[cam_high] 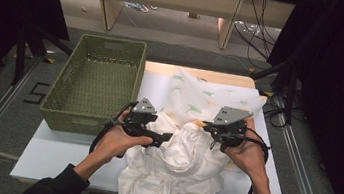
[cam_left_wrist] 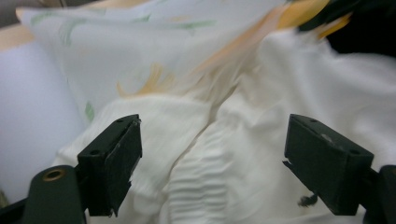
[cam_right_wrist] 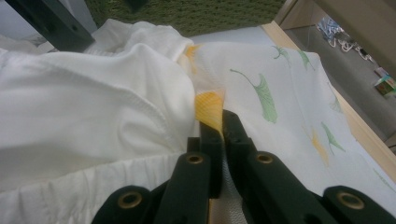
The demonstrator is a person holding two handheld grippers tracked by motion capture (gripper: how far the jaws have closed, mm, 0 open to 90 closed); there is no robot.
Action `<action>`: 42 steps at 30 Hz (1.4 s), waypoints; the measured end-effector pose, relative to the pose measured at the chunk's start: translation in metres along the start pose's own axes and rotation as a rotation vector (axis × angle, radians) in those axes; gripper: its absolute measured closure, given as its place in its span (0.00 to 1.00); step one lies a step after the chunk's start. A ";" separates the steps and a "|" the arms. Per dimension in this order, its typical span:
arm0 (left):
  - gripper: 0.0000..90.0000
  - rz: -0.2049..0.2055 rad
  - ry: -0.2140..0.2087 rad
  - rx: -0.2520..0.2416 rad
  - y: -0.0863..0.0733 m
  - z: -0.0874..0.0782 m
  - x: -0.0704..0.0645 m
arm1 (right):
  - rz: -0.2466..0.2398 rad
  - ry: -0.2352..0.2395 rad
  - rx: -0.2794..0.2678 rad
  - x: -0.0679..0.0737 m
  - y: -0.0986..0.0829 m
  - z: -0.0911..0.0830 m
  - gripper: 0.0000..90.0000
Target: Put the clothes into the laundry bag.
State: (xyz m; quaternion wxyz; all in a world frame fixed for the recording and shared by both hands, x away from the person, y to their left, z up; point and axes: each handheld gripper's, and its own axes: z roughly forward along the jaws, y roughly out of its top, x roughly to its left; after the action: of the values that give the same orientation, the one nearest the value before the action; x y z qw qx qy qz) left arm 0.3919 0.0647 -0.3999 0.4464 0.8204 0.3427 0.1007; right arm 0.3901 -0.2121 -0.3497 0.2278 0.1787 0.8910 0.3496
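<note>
At the near middle of the table (cam_high: pixel 50 161), a crumpled white garment (cam_high: pixel 176 163) lies heaped partly over a leaf-printed cloth (cam_high: pixel 195 97), with a green woven basket (cam_high: pixel 96 82) to the left. The right gripper (cam_right_wrist: pixel 219 123) has its jaws pinched tight on a yellow mesh edge (cam_right_wrist: pixel 208 108) at the garment's seam, while the left gripper (cam_left_wrist: pixel 210 154) hovers with jaws spread wide over the ribbed white fabric. To do the step well, the left jaws should probably close on a single layer before the two hands draw apart; no brand, label or readable writing appears on the fabrics.
</note>
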 end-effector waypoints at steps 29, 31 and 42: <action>0.80 0.091 -0.060 0.050 0.014 0.075 -0.026 | -0.026 0.033 -0.051 0.011 0.011 -0.012 1.00; 0.78 -0.026 -0.065 0.024 0.011 0.083 -0.015 | -0.018 0.027 -0.041 0.009 0.010 -0.016 1.00; 0.30 -0.057 -0.144 -0.032 0.010 -0.001 -0.018 | -0.002 0.022 -0.019 0.001 0.000 -0.011 1.00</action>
State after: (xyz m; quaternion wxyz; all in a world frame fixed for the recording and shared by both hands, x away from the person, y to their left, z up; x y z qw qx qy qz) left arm 0.3825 0.0498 -0.3888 0.4857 0.8082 0.3314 0.0340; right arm 0.3839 -0.2175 -0.3430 0.2201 0.1721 0.8902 0.3599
